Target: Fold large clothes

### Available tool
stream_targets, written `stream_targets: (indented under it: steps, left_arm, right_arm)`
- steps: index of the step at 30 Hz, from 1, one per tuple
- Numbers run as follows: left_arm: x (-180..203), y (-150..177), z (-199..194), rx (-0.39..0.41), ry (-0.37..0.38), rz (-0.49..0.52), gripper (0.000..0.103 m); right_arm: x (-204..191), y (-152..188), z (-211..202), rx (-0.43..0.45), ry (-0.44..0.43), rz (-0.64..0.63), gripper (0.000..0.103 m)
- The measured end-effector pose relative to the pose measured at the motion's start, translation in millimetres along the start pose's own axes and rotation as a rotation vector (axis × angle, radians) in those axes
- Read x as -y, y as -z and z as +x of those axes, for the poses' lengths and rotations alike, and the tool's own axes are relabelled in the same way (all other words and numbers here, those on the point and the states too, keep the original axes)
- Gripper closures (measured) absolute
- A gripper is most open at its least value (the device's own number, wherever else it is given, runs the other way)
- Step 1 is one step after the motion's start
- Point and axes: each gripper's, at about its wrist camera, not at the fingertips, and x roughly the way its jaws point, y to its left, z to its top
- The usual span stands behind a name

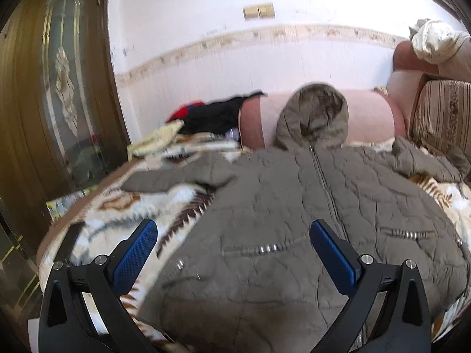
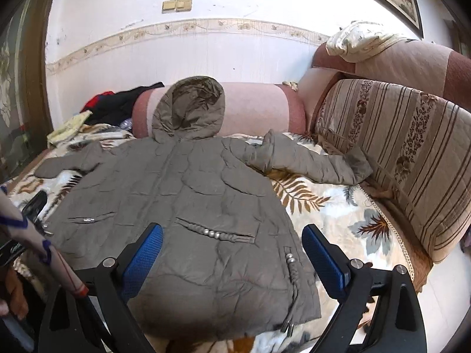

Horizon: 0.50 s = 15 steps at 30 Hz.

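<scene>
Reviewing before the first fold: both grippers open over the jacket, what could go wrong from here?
1. The right sleeve lies bunched against the striped cushion; it may drag or stay crumpled in a fold.
2. The hood rests propped on the pink bolster, so it could flop back.
3. The puffy jacket may slip from a shallow pinch.

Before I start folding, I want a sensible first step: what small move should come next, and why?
Probably bring the right hand-held gripper, open and empty, to the right sleeve and fold it across the coat. The coat lies flat and zipped, both sleeves spread outward.
</scene>
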Motion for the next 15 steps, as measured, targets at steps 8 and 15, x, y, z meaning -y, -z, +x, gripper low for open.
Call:
stream_targets:
  steps: [8, 15]
  left_arm:
    - [0, 9, 15, -0.072, 0.011, 0.02, 0.0]
    - [2, 14, 23, -0.108, 0.016, 0.025, 0.0]
  right_arm:
    - [5, 18, 30, -0.065, -0.033, -0.013, 0.005]
    - [1, 21, 47, -0.114, -0.047, -0.003, 0.006]
